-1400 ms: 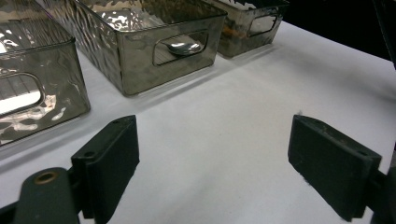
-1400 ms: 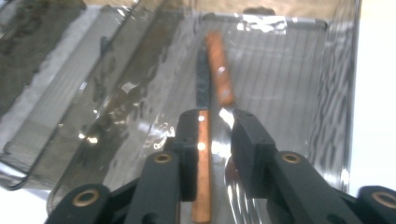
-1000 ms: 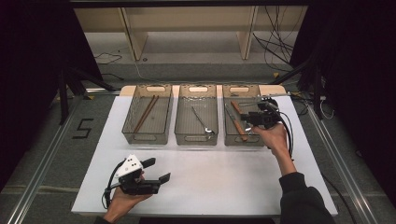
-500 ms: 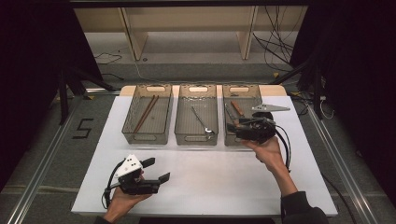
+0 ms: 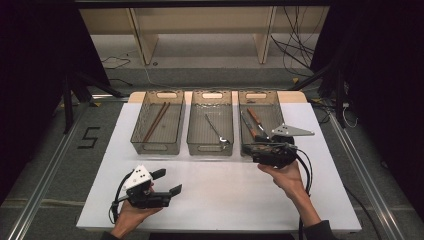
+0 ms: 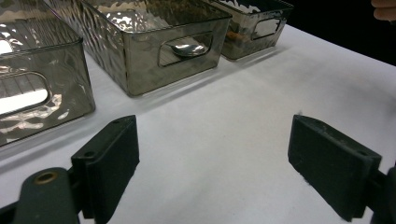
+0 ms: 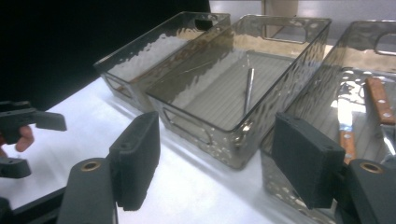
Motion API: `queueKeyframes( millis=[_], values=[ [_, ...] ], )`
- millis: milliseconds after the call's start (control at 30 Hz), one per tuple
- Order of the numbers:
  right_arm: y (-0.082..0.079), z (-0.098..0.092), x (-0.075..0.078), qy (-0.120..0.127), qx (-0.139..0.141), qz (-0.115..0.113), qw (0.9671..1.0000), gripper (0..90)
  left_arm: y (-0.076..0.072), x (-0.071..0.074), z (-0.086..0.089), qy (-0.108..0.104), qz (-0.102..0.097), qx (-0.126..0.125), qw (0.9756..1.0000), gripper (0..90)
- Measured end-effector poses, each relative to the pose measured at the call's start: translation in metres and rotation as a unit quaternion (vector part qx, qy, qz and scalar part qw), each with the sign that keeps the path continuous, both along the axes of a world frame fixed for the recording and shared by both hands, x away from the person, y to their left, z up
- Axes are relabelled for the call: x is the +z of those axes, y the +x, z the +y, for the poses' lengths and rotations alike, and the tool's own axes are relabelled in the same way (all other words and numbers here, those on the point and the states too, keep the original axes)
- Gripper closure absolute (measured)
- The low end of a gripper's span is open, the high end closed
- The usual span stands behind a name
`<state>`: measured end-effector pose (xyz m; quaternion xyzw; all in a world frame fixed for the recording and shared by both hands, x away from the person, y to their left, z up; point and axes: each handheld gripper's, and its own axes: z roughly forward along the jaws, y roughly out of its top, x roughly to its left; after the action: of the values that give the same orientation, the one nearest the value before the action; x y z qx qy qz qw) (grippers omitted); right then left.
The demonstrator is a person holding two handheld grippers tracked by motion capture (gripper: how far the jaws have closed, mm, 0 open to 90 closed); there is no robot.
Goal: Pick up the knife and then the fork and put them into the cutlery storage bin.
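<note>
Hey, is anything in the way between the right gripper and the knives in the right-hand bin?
Only the right bin itself: its clear wall. The right gripper, jaws just opened with nothing between them, sits low beside it; the knives lie inside, likely reachable from above.

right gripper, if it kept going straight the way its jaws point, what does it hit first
Probably the near corner of the middle bin, which sits between the open, empty jaws of the right gripper. The right bin with the knives is close beside it, so depth leaves some doubt.
</note>
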<state>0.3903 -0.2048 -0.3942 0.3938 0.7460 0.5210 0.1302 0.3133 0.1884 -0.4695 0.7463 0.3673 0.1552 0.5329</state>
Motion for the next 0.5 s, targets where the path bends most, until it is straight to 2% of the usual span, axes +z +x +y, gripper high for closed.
queueKeyframes(
  millis=[500],
  values=[
    [-0.038, -0.003, -0.024, 0.02, 0.027, -0.027, 0.9991, 31.9, 0.001, 0.0, 0.0, -0.003, 0.002, 0.0, 1.0, 16.2]
  ],
)
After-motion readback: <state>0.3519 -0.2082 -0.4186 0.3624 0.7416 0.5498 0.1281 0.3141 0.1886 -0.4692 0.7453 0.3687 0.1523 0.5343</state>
